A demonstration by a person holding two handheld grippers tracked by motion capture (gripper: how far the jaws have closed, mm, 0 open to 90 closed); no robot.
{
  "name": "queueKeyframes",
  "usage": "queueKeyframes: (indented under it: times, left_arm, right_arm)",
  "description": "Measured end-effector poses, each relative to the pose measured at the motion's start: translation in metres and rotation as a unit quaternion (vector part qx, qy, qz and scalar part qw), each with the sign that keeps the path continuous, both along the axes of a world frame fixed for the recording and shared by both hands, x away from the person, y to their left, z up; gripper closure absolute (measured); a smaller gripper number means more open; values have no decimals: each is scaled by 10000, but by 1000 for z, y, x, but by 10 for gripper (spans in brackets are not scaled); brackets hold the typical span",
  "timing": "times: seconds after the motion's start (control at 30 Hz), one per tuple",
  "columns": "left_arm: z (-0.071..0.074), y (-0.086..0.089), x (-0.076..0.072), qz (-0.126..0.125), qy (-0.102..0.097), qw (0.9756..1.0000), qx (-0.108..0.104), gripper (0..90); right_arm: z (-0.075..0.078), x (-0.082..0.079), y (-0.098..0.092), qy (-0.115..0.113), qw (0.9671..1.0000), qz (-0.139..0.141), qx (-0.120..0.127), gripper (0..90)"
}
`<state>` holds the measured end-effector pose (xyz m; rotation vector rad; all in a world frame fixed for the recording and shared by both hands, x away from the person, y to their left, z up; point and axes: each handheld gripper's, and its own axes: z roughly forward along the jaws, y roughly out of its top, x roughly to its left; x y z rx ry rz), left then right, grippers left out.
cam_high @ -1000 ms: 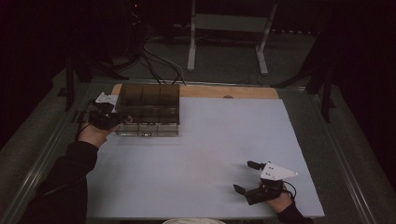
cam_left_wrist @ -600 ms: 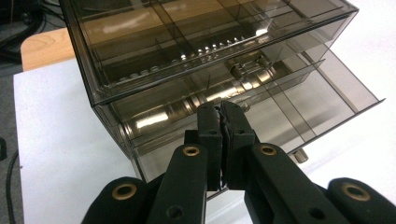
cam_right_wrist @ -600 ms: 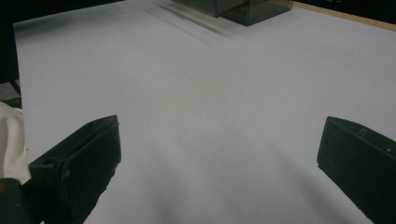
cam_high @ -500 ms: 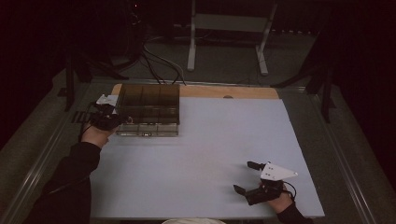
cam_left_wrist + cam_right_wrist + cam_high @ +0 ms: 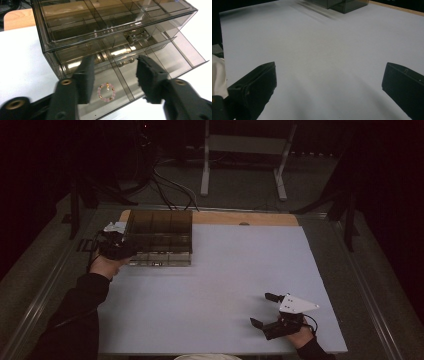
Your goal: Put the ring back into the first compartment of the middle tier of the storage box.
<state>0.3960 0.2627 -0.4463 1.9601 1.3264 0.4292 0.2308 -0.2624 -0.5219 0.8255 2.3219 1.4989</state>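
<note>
A smoky clear drawer organizer [image 5: 160, 237] stands at the table's far left. In the left gripper view its bottom drawer [image 5: 150, 65] is pulled out, and a small pink and gold bead ring [image 5: 107, 92] lies in a front compartment. My left gripper [image 5: 115, 62] hangs open just above that drawer, jaws either side of the ring, holding nothing; in the high view the left gripper [image 5: 125, 251] sits at the organizer's left front corner. My right gripper [image 5: 260, 309] rests wide open near the table's front right, and in its own view the right gripper [image 5: 329, 75] has nothing between its jaws.
The white table sheet [image 5: 225, 280] stretches between the two grippers. A wooden strip [image 5: 250, 218] runs along the far edge. Cables and a metal stand [image 5: 240, 150] lie on the floor beyond. A corner of the organizer [image 5: 339, 5] appears far ahead of the right gripper.
The left hand and gripper have shifted slightly at the organizer's left front. The right gripper has not moved.
</note>
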Motion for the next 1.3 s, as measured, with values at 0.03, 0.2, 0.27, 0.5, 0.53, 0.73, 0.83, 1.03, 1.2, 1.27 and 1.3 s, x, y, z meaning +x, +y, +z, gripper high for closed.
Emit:
queueKeyframes:
  times: [0.03,0.2,0.27,0.5,0.53,0.73,0.83,1.03,1.2,1.27,1.3]
  left_arm:
    - [1,0,-1,14,-12,10000,11,480]
    - [6,-3,-5,-10,-109,9999,76,412]
    - [8,-3,-6,-41,-126,9999,-20,406]
    - [16,-5,-11,-137,-164,9997,-92,297]
    - [16,-5,-11,-201,-170,9996,-92,282]
    - [23,-8,-15,-469,-232,9982,-292,134]
    - [25,-12,-15,-612,-164,9973,-376,62]
    - [24,-22,-17,-947,-78,9940,-535,11]
    - [27,-30,-20,-1365,-77,9893,-516,10]
    - [29,-33,-22,-1551,-59,9863,-565,11]
    - [31,-35,-23,-1616,-101,9852,-567,11]
  right_arm:
    - [0,0,0,11,10000,4,-5,0]
    - [0,0,0,6,10000,-4,9,0]
    - [0,-1,0,11,10000,0,-18,0]
    - [0,-1,-1,20,10000,-24,-4,0]
    - [0,-1,-1,15,10000,-22,-6,0]
    - [0,-1,-1,17,10000,-36,2,0]
    - [0,-1,-1,24,10000,-38,9,0]
    - [0,-1,0,32,10000,-19,14,0]
    - [0,0,-1,33,10000,-24,39,0]
    - [0,0,0,21,10000,3,-1,0]
    - [0,0,0,20,10000,6,0,0]
